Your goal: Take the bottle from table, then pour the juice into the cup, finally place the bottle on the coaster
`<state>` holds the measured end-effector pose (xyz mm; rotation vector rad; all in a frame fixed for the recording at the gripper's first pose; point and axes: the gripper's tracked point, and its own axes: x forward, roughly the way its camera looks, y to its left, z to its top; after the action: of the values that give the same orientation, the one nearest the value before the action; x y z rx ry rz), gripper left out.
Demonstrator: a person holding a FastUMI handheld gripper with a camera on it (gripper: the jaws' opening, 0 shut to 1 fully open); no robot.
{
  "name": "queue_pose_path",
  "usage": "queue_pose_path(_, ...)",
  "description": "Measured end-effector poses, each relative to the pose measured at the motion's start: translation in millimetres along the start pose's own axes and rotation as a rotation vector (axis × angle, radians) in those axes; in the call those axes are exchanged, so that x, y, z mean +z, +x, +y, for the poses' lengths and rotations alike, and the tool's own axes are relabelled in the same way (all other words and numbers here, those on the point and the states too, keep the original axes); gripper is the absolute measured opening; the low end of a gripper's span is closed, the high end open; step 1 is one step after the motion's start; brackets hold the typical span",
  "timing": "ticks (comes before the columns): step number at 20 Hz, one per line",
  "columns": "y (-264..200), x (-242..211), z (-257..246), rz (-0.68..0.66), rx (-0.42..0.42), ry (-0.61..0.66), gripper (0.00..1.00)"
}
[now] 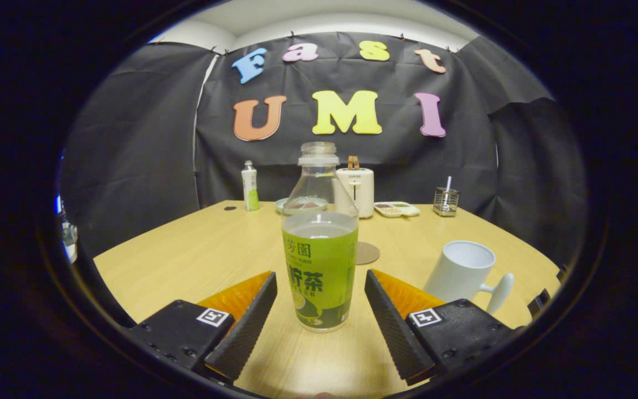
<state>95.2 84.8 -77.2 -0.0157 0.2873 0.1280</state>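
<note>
The bottle point(319, 260) hides half of the coaster point(367, 253); gripper point(319, 305) fingers stand wide around the bottle, not touching.

Even overhead light, sharp centre, fisheye-warped edges, soft shadows.

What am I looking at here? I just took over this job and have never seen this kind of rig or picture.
This is a camera riding on a hand-held gripper, looking forward along its two fingers. The fingers are open, with the uncapped bottle standing between them on the wooden table; nothing is gripped yet. Just behind the bottle lies a round coaster. Beyond the right finger stands a white cup. At the far edge sit a small bottle, a toaster, a tray and a small holder.
</note>
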Motion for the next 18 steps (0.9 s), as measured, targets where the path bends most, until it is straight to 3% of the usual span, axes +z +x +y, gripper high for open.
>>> queue_pose_path(8, 15.4, -10.0, -0.8, 0.061, -0.008, 0.031, 0.96)
queue_pose_path(12, 18.6, -9.6, 4.0, 0.067, 0.000, 0.034, 0.86)
queue_pose_path(18, 9.1, -0.9, 8.0, 0.064, 0.113, 0.157, 0.79)
